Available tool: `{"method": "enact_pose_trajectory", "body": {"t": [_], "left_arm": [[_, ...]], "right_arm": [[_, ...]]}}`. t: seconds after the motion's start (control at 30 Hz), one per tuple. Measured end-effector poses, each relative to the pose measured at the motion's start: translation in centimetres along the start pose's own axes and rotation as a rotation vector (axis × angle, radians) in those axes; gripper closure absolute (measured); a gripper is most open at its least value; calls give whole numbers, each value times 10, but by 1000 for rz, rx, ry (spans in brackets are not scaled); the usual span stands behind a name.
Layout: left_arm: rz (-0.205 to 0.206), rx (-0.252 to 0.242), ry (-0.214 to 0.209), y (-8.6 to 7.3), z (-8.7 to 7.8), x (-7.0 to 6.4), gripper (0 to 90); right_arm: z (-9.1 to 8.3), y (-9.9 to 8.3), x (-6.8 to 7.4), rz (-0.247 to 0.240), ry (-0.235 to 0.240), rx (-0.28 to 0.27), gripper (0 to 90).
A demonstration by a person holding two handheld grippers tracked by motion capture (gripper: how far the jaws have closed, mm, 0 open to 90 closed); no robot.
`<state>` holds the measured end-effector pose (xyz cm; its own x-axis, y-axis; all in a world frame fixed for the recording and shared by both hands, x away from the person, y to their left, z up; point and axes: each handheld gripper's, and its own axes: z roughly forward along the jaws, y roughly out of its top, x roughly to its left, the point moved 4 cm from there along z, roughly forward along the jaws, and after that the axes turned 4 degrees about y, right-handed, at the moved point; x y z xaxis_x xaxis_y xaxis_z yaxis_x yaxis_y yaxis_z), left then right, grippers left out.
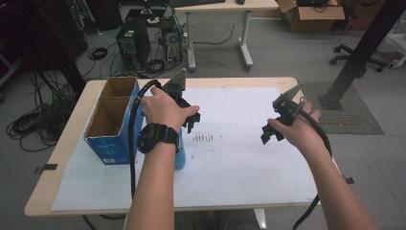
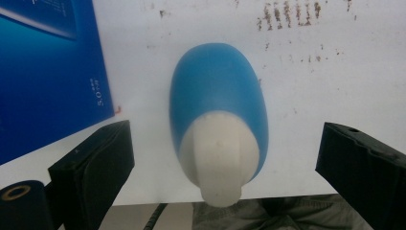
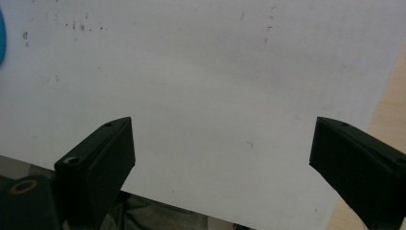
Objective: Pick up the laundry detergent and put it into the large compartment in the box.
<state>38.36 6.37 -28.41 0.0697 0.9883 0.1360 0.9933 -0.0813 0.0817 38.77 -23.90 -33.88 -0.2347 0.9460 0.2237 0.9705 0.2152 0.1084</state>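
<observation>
Left tool hangs over the blue oval bottle with the white cap, jaws spread wide, one on each side of the bottle and neither touching it. In the left gripper view the bottle lies on the white paper sheet that covers the bench, directly between the jaws, white cap toward the tool and rounded blue end away from it. Its long axis runs straight ahead along the tool's line of sight, so the jaws stand across the narrow width, which looks like the right approach. Beyond the left jaw, near the bottle but apart from it, stands the blue cardboard box; in the high view its two open compartments look empty. Step in hand, as I judge it: grasp the bottle. To do it well, lower the tool squarely, keep the jaws level with the widest part of the blue body rather than the tapering cap, and close slowly, since the smooth rounded shell could squirt out forwards. Keep the left jaw clear of the box wall. Right tool is also spread wide, holding nothing, over bare paper with the wooden bench edge past its right jaw.
</observation>
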Motion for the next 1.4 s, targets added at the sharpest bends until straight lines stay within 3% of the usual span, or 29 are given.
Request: {"method": "enact_pose_trajectory", "body": {"t": [0.7, 1.4], "left_arm": [[-8, 20, -1, 1, 26, -2, 65], [-33, 27, 0, 0, 38, -3, 74]], "right_arm": [[14, -2, -6, 4, 5, 15, 92], [21, -3, -9, 4, 12, 15, 103]]}}
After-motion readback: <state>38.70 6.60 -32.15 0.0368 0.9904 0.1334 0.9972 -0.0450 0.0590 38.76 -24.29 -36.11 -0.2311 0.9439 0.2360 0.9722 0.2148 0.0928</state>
